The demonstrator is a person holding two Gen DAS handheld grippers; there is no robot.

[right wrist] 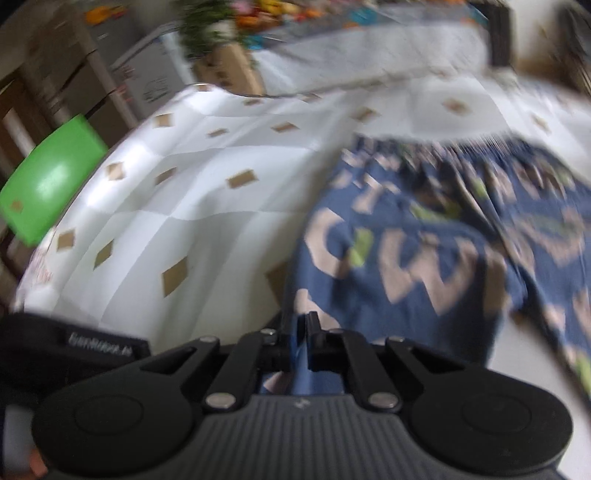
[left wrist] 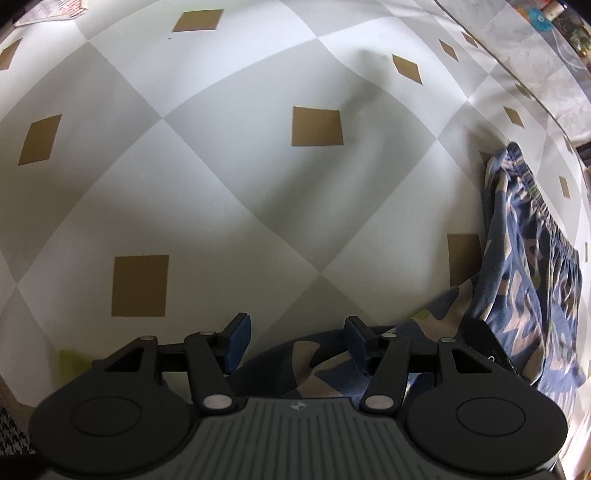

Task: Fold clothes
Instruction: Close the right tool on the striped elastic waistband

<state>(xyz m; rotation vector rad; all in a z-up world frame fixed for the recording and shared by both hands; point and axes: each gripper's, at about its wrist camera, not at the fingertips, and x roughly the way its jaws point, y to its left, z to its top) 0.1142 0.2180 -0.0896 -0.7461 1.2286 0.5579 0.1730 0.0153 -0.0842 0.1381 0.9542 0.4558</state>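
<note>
Navy shorts [right wrist: 424,258] with beige letters, green flecks and a gathered waistband lie spread on the checked tablecloth [right wrist: 184,221]. My right gripper [right wrist: 299,339] is at their near left edge, its jaws closed together with blue cloth pinched between them; this view is motion-blurred. In the left wrist view the shorts [left wrist: 532,295] lie along the right side, and one corner runs under my left gripper [left wrist: 297,339]. Its jaws stand apart above that corner, and the blue pads [left wrist: 236,343] do not press on it.
The white and grey tablecloth [left wrist: 221,184] with brown squares stretches far and left. A green chair back [right wrist: 48,184] stands off the table's left edge, with cardboard boxes [right wrist: 147,77] and a plant [right wrist: 207,33] beyond. A second covered table [right wrist: 369,48] stands behind.
</note>
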